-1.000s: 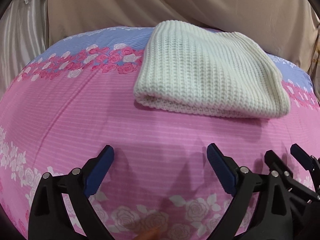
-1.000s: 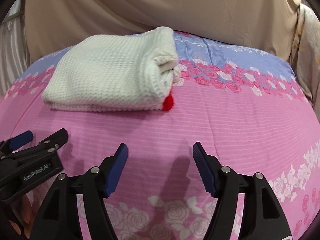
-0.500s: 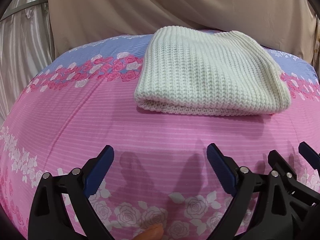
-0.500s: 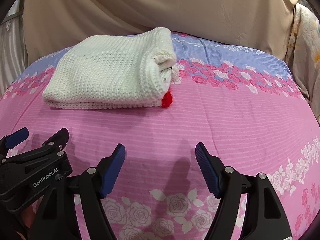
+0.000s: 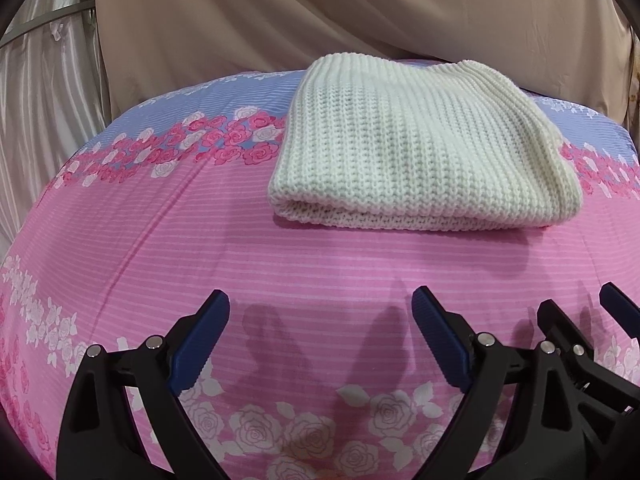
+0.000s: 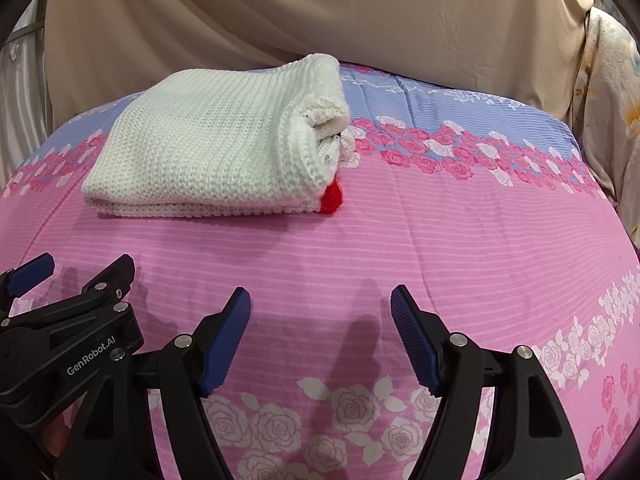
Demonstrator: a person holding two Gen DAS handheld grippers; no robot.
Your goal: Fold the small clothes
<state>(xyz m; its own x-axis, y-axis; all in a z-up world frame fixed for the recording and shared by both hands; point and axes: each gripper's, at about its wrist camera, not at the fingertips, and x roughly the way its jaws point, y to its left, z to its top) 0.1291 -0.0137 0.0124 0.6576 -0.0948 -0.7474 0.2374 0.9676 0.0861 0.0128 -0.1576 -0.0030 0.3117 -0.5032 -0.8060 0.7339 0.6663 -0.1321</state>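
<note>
Sweater [image 5: 420, 152], folded, lies on the pink bedsheet [image 5: 200, 240]; left gripper [image 5: 320, 336] and right gripper [image 6: 320, 336] hover apart from it, jaws wide, empty.

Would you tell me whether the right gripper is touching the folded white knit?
Apart. The right wrist view shows bare pink bedsheet between the open right gripper and the folded white knit.
</note>
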